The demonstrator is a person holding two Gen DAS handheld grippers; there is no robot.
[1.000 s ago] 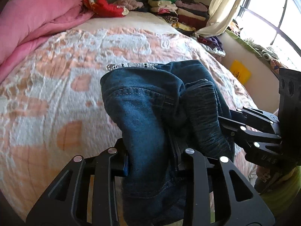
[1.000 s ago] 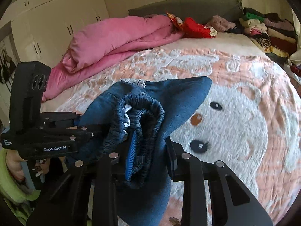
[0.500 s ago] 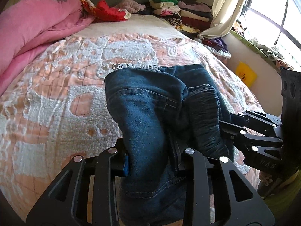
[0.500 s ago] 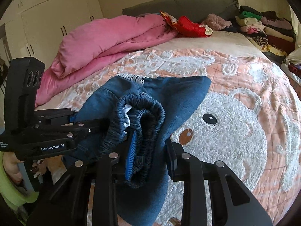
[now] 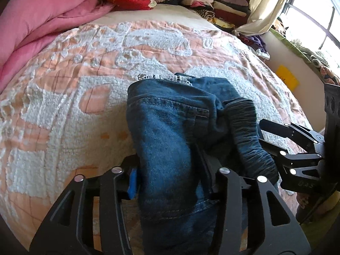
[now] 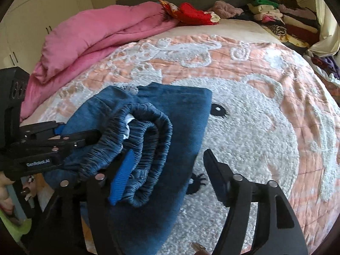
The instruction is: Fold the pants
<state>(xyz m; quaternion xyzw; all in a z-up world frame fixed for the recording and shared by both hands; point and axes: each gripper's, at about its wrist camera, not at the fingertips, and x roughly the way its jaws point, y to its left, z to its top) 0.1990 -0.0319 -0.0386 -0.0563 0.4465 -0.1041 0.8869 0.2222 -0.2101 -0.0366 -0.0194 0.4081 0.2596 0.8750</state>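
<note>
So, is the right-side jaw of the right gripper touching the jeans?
Apart. In the right wrist view the right gripper is opening: white bedspread shows between its right-side jaw and the jeans.

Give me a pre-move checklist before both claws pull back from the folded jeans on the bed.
1. Right claw released: ok; jaws opening, one finger well clear of the jeans, elastic waistband resting against the blue pad.
2. Left claw released: cannot tell; jaws opening, denim fills the gap.
3. Jeans resting on the bedspread: ok at the far end; near end hidden.
4. Fold neat: not ok; waistband bunched in a roll.
5. Landing spot free of the pink blanket: ok.
</note>
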